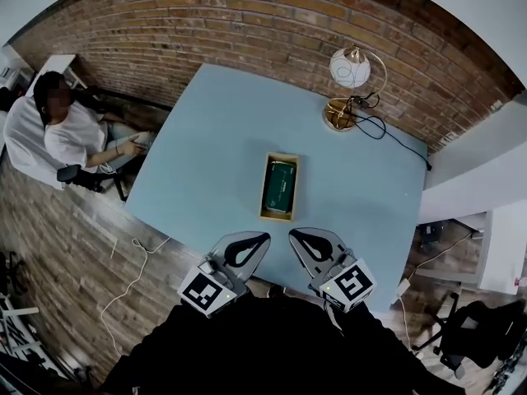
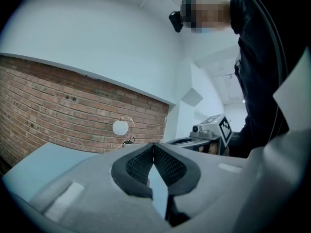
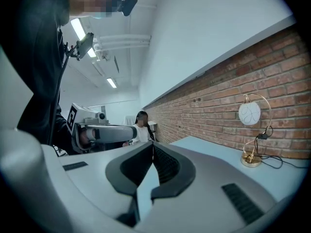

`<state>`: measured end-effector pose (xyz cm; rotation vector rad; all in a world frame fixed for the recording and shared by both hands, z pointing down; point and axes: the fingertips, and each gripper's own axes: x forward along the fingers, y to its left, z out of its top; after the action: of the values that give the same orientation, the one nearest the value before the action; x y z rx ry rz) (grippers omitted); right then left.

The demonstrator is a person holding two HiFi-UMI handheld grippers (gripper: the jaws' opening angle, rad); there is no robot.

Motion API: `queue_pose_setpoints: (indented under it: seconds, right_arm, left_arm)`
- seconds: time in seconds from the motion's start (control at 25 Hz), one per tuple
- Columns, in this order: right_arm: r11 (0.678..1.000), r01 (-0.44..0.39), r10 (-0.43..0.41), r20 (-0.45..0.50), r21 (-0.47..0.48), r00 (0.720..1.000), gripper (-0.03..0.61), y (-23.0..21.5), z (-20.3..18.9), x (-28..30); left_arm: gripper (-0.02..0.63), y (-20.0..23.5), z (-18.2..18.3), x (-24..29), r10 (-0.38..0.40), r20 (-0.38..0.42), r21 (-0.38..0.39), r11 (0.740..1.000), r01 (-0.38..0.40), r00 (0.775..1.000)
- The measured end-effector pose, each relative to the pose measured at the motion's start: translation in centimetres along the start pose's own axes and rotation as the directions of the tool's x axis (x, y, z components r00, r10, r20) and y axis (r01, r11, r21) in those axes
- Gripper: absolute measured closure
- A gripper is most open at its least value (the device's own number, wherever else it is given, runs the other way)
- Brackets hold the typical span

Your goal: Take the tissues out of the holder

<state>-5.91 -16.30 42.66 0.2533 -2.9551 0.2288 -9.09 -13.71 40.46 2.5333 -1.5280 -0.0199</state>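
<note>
A wooden holder lies in the middle of the light blue table, and a green tissue pack sits inside it. My left gripper hovers at the table's near edge, just short of the holder's near left corner, jaws shut and empty. My right gripper hangs beside it, at the holder's near right corner, also shut on nothing. In the left gripper view the left gripper has its pads meeting at the tips; in the right gripper view the right gripper does the same. Neither gripper view shows the holder.
A gold lamp with a white globe stands at the table's far right, its black cable trailing toward the right edge. A brick wall runs behind the table. A seated person is off the table's left side.
</note>
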Motion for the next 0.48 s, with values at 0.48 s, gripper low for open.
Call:
queue_pose_setpoints:
  seconds: [0.48]
  right_arm:
    - [0.944,0.321,-0.309,-0.135,0.081,0.942,0.571,-5.0,-3.4,6.7]
  left_arm:
    - [0.606,8.6,-2.6,1.7,-0.195,-0.056,-0.002,0.981,0.195,0.979]
